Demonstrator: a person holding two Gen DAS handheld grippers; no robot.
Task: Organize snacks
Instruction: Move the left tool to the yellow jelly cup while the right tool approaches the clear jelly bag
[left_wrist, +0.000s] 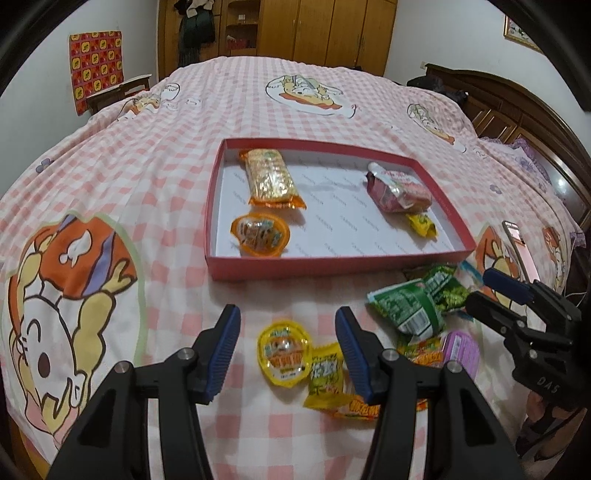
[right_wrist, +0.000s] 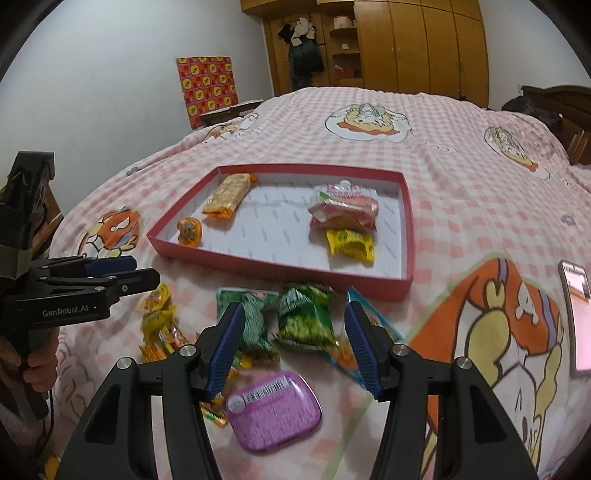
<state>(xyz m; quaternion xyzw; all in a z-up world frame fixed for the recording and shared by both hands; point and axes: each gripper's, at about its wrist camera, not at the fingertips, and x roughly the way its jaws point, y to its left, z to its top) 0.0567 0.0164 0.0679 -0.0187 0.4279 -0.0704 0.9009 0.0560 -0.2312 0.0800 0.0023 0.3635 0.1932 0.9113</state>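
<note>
The left gripper (left_wrist: 286, 345) hangs with its jaws spread wide and empty over the near edge of the bed (left_wrist: 177, 177), and the right gripper (right_wrist: 295, 343) is just as wide and just as empty a little to its right. Beyond them lies the red tray (left_wrist: 332, 267), which already holds an orange biscuit pack (left_wrist: 271, 177), a pink pouch (left_wrist: 400, 190), an orange jelly cup (left_wrist: 260, 234) and a small yellow candy (left_wrist: 421, 223). On the bedspread in front of it the rest waits loose: two green packets (right_wrist: 306, 317), a purple tin (right_wrist: 273, 411), a yellow jelly cup (left_wrist: 283, 352) and a yellow-green candy (left_wrist: 327, 373). To my eye the sorting is about half done and a fresh pick is in hand. The yellow jelly cup sits between the left jaws, so lowering and closing there looks likeliest; the candy touching it could get pinched along.
</note>
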